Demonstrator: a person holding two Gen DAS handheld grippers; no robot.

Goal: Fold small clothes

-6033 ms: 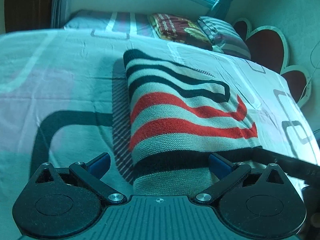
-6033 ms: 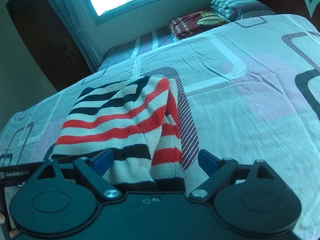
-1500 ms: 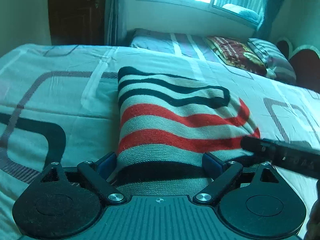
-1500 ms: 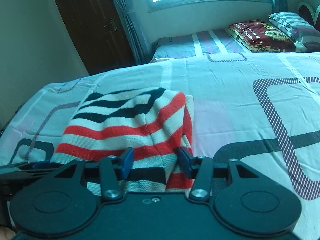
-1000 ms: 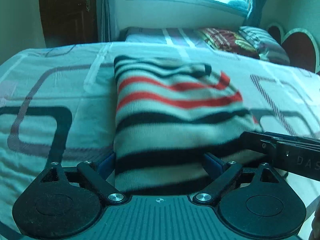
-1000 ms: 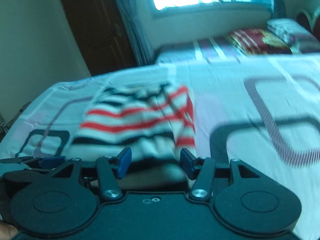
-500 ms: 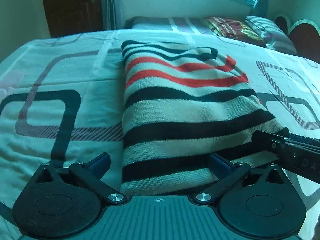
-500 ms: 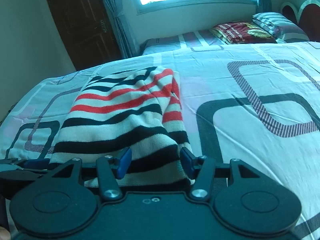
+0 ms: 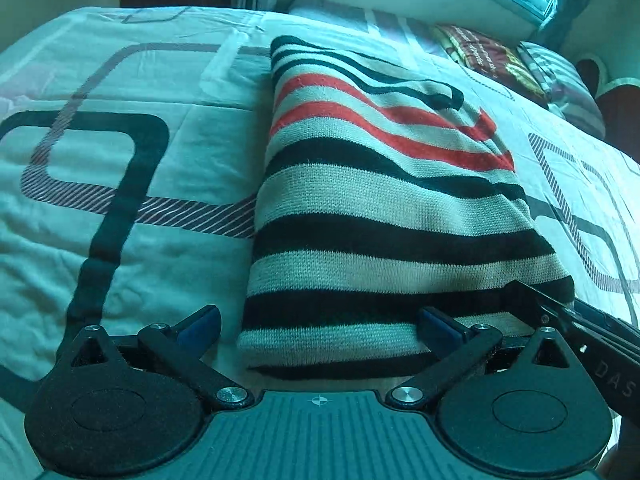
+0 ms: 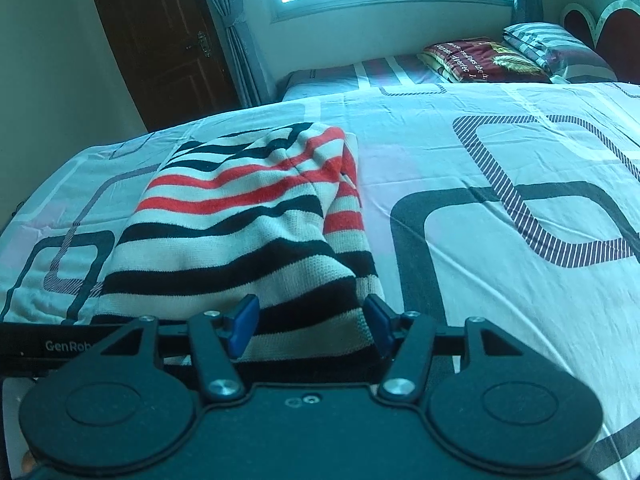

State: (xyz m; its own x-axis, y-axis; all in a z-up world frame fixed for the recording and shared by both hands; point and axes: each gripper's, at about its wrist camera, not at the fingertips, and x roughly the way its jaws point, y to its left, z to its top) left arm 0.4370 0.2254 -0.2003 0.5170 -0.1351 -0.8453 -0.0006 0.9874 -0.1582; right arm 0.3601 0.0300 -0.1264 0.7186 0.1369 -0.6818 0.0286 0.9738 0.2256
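Note:
A striped knit garment (image 9: 380, 200) in cream, black and red lies folded on the bed sheet (image 9: 120, 152). It also shows in the right wrist view (image 10: 240, 224). My left gripper (image 9: 318, 330) is open, its blue pads either side of the garment's near left edge. My right gripper (image 10: 312, 322) is part open, its pads straddling the garment's near right corner without pinching it. The right gripper's body (image 9: 592, 332) shows at the right of the left wrist view.
The patterned sheet (image 10: 500, 220) stretches wide to the right. A second bed with a dark red folded blanket (image 10: 484, 60) and a striped pillow (image 10: 560, 52) stands below the window. A dark wooden door (image 10: 160, 40) is at the far left.
The garment's near end was pulled toward me and laid out longer, with more black stripes showing. My left gripper opened and let go; my right pads have widened off the cloth.

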